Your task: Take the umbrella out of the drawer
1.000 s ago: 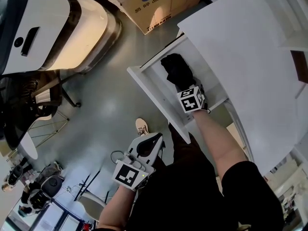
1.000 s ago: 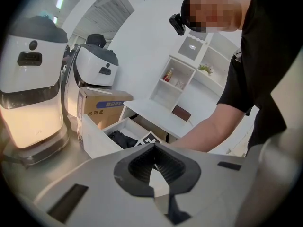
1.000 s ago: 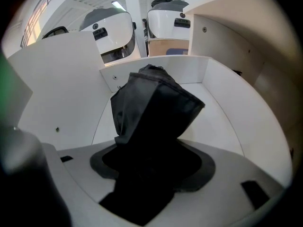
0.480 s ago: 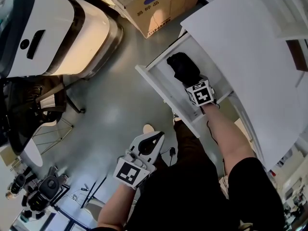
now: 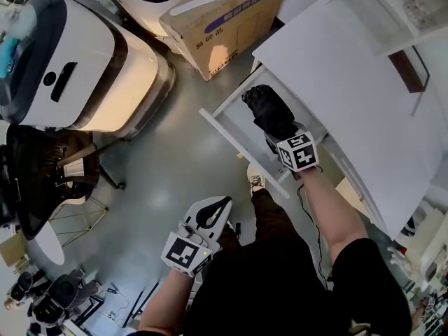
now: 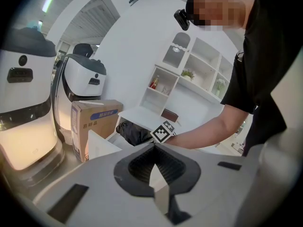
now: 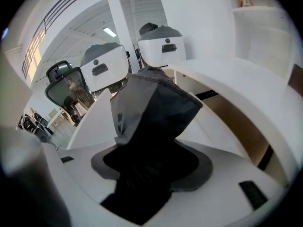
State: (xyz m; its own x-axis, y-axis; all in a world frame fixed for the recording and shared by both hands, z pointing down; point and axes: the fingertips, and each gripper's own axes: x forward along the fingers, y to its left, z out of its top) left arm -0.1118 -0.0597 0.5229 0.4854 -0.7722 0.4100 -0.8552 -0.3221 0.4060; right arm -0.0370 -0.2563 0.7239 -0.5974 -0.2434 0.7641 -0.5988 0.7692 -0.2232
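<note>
Far to the left of the drawer [image 5: 225, 127], a big white machine with a dark band [image 5: 84, 61] stands on the grey floor [image 5: 161, 187]. A black chair [image 5: 38, 180] sits below the machine in the head view.

Closer to the drawer, down and left of its front panel, the left gripper [image 5: 218, 206] hangs over the floor, well apart from the drawer. In the left gripper view its 2 jaws meet at the tips with nothing between them, so it is closed and empty. A cardboard box [image 5: 224, 19] sits on the floor just past the drawer's far end. 1 shoe [image 5: 255, 182] shows on the floor just beside the near end of the front panel.

The drawer stands open from under the white desk top [image 5: 350, 68]. The umbrella [image 5: 269, 110], black and folded in its sleeve, lies within the drawer's outline, in the far half and close against the desk edge. The right gripper [image 5: 278, 133] reaches in from the drawer's near end on a bare forearm [image 5: 329, 208], and its jaws are clamped on the umbrella's near end. In the right gripper view, dark fabric fills the gap between the jaws and rises out of it. Whether the umbrella rests on the drawer's bottom or hangs just above it cannot be told.

Right of the drawer, beyond the desk top, stands a white shelf unit [image 5: 392, 12].
</note>
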